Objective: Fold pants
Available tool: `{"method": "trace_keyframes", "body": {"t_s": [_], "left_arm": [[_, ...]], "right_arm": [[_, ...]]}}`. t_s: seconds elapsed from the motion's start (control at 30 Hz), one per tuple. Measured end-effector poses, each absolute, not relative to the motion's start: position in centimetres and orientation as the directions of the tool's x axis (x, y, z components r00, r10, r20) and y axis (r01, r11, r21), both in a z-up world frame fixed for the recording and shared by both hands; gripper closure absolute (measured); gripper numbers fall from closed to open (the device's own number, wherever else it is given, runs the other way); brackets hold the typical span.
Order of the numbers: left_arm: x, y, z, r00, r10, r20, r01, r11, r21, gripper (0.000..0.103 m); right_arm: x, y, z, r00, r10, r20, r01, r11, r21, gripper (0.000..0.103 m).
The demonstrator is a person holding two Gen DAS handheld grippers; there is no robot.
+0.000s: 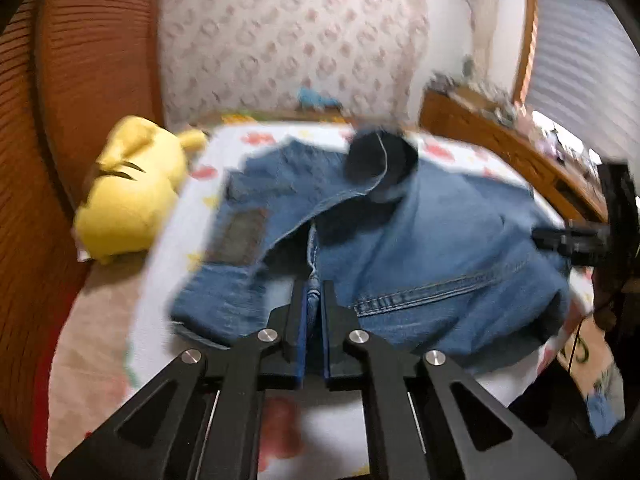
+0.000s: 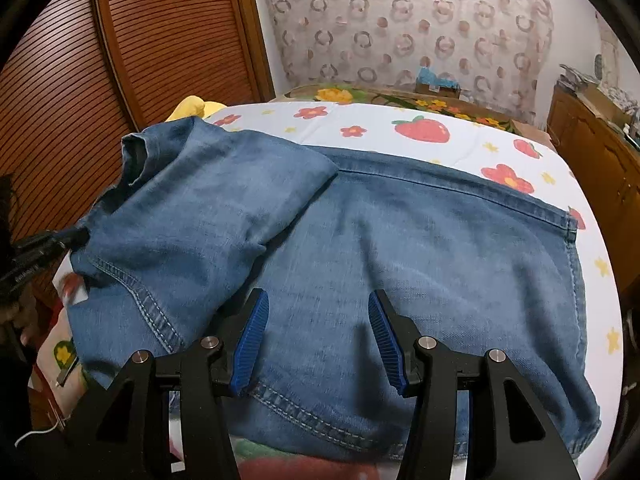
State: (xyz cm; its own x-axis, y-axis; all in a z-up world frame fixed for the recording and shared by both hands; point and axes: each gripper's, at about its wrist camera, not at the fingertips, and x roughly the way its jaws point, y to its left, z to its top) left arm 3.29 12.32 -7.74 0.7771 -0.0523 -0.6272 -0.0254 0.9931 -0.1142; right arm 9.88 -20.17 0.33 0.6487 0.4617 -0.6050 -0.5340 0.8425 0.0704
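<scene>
Blue denim pants [image 2: 400,240] lie on a white bed sheet with strawberry and flower prints [image 2: 420,132]. One part is folded over at the left [image 2: 208,196]. My right gripper [image 2: 316,320] is open just above the near part of the pants and holds nothing. In the left wrist view, which is blurred, my left gripper [image 1: 314,300] is shut on an edge of the pants [image 1: 420,248] and lifts a fold of it. The left gripper also shows at the left edge of the right wrist view [image 2: 44,244]. The right gripper shows at the right edge of the left wrist view [image 1: 576,238].
A yellow plush toy [image 1: 132,188] lies on the bed to the left of the pants. A slatted wooden door [image 2: 120,60] stands at the left. A wooden dresser with clutter [image 2: 600,160] stands at the right. A patterned curtain [image 2: 400,28] hangs behind the bed.
</scene>
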Motion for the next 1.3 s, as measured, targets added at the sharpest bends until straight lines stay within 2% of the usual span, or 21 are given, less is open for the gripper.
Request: {"method": "trace_keyframes", "body": {"t_s": [0.13, 0.3, 0.37, 0.53, 0.87, 0.9, 0.93, 1.0, 1.3], "left_arm": [[1.9, 14.4, -7.2, 0.779, -0.019, -0.627, -0.074, 0.990, -0.121, 0.096], [2.2, 14.9, -8.0, 0.750, -0.032, -0.660, -0.078, 0.988, -0.136, 0.095], [2.5, 14.6, -7.8, 0.750, -0.025, -0.661, -0.077, 0.989, -0.124, 0.090], [3.1, 13.8, -7.2, 0.765, -0.048, -0.642, -0.036, 0.992, -0.117, 0.060], [4.6, 11.0, -7.3, 0.754, -0.106, -0.648, 0.040, 0.993, -0.115, 0.058], [4.7, 10.6, -7.5, 0.750, -0.112, -0.651, 0.047, 0.992, -0.117, 0.051], [4.8, 10.3, -7.7, 0.748, -0.117, -0.654, 0.051, 0.992, -0.118, 0.036], [4.8, 9.6, -8.0, 0.750, -0.127, -0.649, 0.063, 0.991, -0.121, 0.025], [5.5, 7.3, -8.7, 0.736, -0.157, -0.659, 0.098, 0.987, -0.126, 0.025]], "right_arm": [[9.8, -20.6, 0.9, 0.643, 0.481, -0.596, -0.540, 0.837, 0.092, 0.049], [9.4, -20.2, 0.4, 0.638, 0.483, -0.600, -0.550, 0.831, 0.086, 0.049], [9.4, -20.1, 0.2, 0.638, 0.481, -0.602, -0.548, 0.832, 0.083, 0.049], [9.4, -20.0, 0.1, 0.661, 0.458, -0.595, -0.534, 0.843, 0.057, 0.049], [8.0, -19.3, -0.4, 0.678, 0.447, -0.583, -0.524, 0.851, 0.043, 0.049], [8.0, -19.3, -0.3, 0.677, 0.452, -0.581, -0.529, 0.848, 0.044, 0.049], [8.1, -19.3, -0.1, 0.678, 0.453, -0.579, -0.531, 0.846, 0.041, 0.049], [8.2, -19.5, 0.6, 0.678, 0.457, -0.575, -0.537, 0.843, 0.035, 0.049], [10.2, -18.6, 3.8, 0.659, 0.491, -0.570, -0.571, 0.819, 0.045, 0.049]]}}
